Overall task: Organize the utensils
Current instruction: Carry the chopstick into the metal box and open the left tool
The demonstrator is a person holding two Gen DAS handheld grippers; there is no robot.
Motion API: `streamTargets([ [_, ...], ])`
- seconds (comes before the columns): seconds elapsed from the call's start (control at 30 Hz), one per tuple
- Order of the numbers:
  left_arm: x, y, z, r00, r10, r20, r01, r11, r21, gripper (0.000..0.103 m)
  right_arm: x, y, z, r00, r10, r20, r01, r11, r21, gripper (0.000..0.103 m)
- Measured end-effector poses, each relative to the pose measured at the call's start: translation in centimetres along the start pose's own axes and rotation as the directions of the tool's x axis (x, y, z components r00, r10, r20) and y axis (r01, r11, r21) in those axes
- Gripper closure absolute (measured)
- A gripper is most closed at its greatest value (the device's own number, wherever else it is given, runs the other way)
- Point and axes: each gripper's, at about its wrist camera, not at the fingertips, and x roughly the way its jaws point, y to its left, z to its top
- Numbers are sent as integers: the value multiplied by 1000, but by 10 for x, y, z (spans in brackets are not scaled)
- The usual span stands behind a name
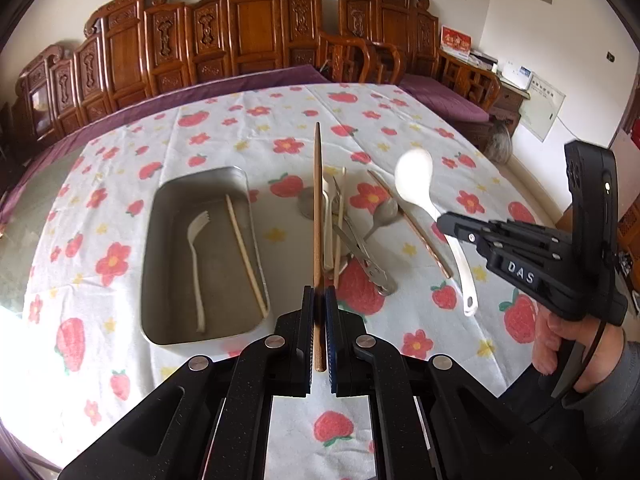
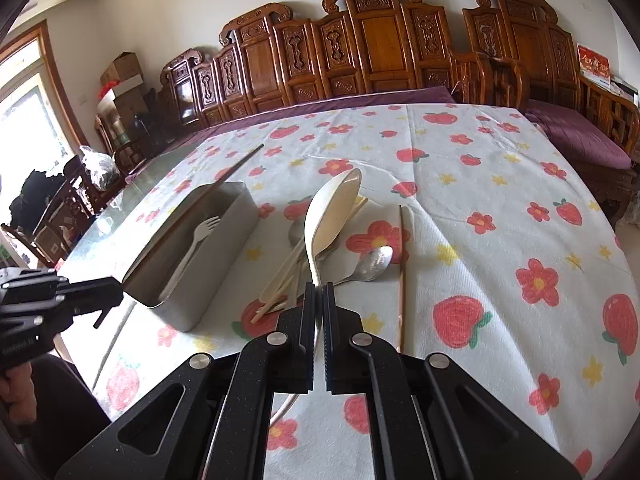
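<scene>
Utensils lie in a loose pile on the flowered cloth of the counter, just right of a metal tray that holds a pale fork and a pale chopstick, both lying lengthwise along the tray. The left tongs are clamped narrow on a brown chopstick, whose long axis runs straight away from the camera, tip toward the carved wooden bench backs. In the pile, a metal spoon and a copper-coloured chopstick lie slanted. Farther right, the right tongs are closed on the handle of a white ladle-like spoon, raised above the cloth with its bowl up and away; a hand grips the tool's handle, angled downward.
</scene>
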Motion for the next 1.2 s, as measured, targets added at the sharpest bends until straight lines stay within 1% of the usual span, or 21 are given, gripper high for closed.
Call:
streamTargets([
  [0.37,-27,23,1,999,30,43,-28,999,-46,99,-33,23,6,1000,-1,18,1,1000,-18,99],
  [0.67,-30,52,0,999,39,30,-36,996,-78,99,-40,34,23,1000,-6,10,6,1000,-2,99],
  [0.87,-15,78,-4,999,44,-2,-44,995,-91,99,-31,48,36,1000,0,8,0,1000,-27,99],
  [1.0,1,95,-8,999,40,-30,-43,992,-118,99,-16,55,39,1000,21,-2,-21,1000,-18,99],
  [1.2,27,112,-9,996,36,-77,-46,991,-123,99,11,67,48,998,51,-39,-53,998,-34,99],
])
